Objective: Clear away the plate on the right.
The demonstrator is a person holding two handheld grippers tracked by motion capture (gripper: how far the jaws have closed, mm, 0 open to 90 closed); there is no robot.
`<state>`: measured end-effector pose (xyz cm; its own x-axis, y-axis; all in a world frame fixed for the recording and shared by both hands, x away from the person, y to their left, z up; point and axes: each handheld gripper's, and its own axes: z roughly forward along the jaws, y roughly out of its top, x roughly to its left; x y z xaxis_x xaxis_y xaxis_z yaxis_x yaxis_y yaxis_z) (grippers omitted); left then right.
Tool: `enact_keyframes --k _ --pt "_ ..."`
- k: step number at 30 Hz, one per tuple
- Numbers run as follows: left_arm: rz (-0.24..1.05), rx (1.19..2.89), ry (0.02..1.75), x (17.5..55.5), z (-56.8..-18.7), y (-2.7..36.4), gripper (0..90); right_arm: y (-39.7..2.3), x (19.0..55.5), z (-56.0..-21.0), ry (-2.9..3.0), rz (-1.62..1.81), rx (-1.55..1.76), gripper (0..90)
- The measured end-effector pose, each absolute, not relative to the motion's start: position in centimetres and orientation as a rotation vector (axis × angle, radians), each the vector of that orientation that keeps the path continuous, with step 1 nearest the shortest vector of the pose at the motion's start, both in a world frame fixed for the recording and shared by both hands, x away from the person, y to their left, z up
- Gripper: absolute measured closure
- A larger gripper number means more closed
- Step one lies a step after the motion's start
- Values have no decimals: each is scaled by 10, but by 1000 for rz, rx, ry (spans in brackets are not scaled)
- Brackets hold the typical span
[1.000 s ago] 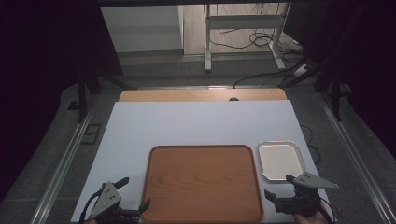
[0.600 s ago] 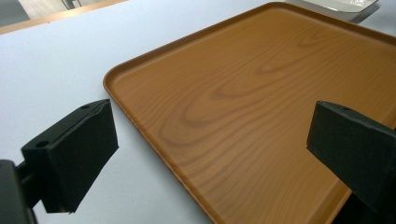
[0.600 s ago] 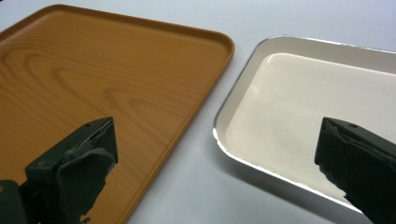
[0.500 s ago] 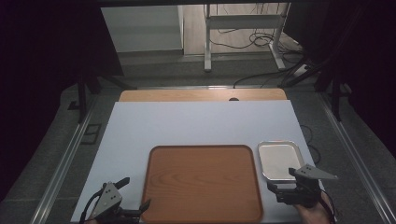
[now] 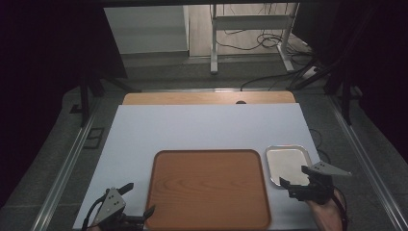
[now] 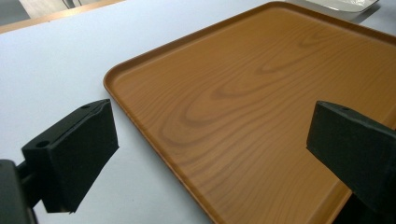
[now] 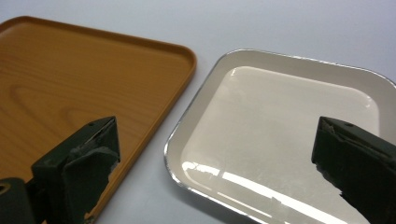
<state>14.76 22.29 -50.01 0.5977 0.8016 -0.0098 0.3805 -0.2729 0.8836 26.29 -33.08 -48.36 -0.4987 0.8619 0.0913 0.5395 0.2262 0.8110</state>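
A brown wooden tray (image 5: 208, 190) lies on the white table near its front edge, with nothing on it. Just to its right sits a small metal tray (image 5: 287, 163), also bare. My right gripper (image 5: 299, 185) hovers at the small tray's near edge, open, its jaws straddling the small tray (image 7: 285, 135) and the edge of the wooden tray (image 7: 84, 93). My left gripper (image 5: 137, 202) is at the wooden tray's front left corner, open, with that tray (image 6: 252, 102) between its spread jaws and nothing held.
The white tabletop (image 5: 202, 127) stretches behind the trays, with a wooden strip (image 5: 207, 98) along its far edge. Metal rails run down both sides of the table. Cables and a metal stand's legs lie on the floor beyond.
My right gripper has moved forward and a little up toward the small metal tray's near edge. The left gripper has stayed in place.
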Motion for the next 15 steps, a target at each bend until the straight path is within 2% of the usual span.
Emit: enact_keyframes --k 15 --pt "558 1888 950 148 -500 222 17 -349 291 -490 2047 1088 1428 3"
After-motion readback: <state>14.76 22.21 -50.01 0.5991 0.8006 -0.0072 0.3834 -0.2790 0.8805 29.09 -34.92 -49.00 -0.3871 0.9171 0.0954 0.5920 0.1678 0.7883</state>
